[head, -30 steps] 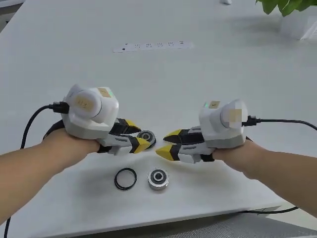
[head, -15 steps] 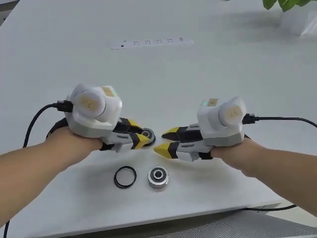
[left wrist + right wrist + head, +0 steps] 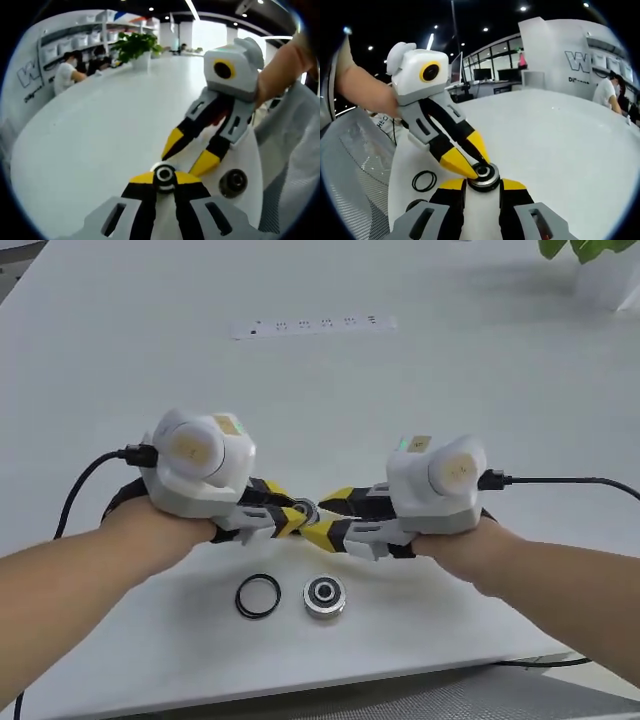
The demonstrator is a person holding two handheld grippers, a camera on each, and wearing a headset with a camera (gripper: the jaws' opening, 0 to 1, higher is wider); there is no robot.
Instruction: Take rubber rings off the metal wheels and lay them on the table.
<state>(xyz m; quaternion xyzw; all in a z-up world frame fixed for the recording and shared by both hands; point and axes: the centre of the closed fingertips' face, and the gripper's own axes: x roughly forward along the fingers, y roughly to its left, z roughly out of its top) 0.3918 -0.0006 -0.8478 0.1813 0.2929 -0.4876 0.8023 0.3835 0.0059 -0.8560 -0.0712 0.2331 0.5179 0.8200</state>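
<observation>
My left gripper [image 3: 290, 515] is shut on a small metal wheel [image 3: 302, 511] and holds it above the table; a black rubber ring seems to sit on the wheel's rim [image 3: 483, 174]. My right gripper [image 3: 322, 520] is open and meets it from the right, its yellow tips on either side of that wheel [image 3: 164, 175]. In the right gripper view my own jaws flank the wheel while the left gripper [image 3: 470, 161] pinches it from above. A loose black rubber ring [image 3: 258, 595] lies flat on the table just below the grippers, beside a bare metal wheel [image 3: 324, 596].
The white table [image 3: 420, 370] stretches far ahead, and its front edge is close under my arms. A white power strip [image 3: 315, 325] lies at the far middle. A potted plant [image 3: 590, 252] stands at the far right corner. Cables trail from both grippers.
My right gripper has moved left until its open tips reach the wheel held by the left gripper. The left gripper has kept its hold and stayed almost still.
</observation>
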